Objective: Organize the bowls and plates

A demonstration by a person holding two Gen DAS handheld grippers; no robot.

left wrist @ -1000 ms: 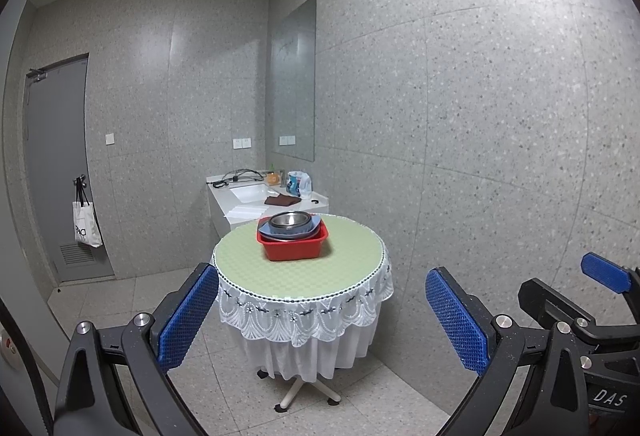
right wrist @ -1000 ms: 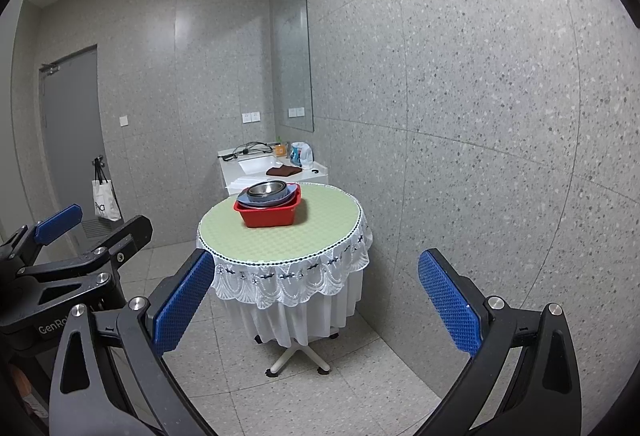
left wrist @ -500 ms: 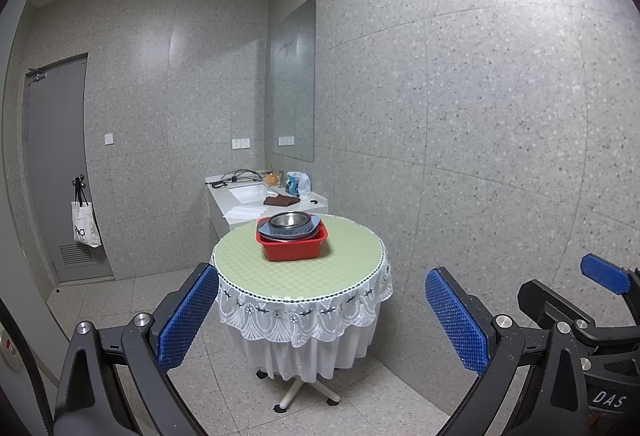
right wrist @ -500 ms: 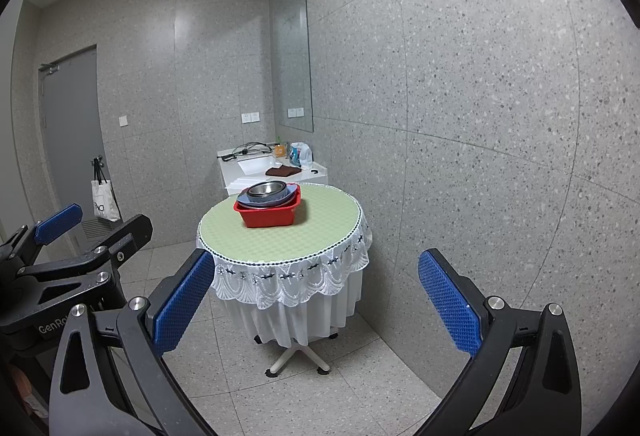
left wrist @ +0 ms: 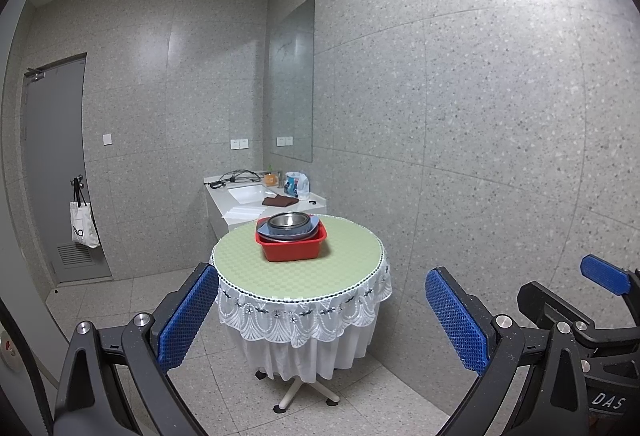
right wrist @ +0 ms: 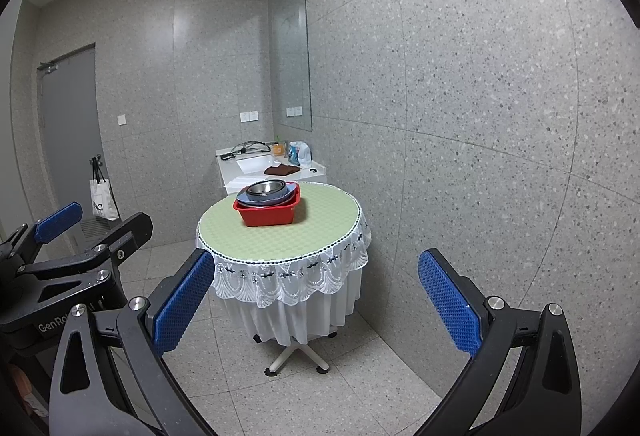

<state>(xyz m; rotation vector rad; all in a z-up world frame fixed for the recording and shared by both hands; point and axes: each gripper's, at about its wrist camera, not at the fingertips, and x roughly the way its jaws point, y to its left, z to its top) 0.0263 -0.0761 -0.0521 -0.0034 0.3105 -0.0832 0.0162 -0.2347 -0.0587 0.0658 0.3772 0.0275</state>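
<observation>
Two hand-held grippers, left (left wrist: 320, 316) and right (right wrist: 312, 304), jaws apart, empty, well short of the worktop (left wrist: 352, 268). Steel bowl (left wrist: 289, 221) on blue plate (left wrist: 280, 234) in red basin (left wrist: 292, 250), toward the far edge. Approach level, one item per lift.

Both wrist cameras sit side by side, well back, facing the round table (left wrist: 298, 272) and red basin (right wrist: 267, 214), left view slightly left of right.

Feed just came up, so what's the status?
Left gripper and right gripper open, empty, short of the table. Metal bowl and plates stacked in red basin. Nothing in the way.
</observation>
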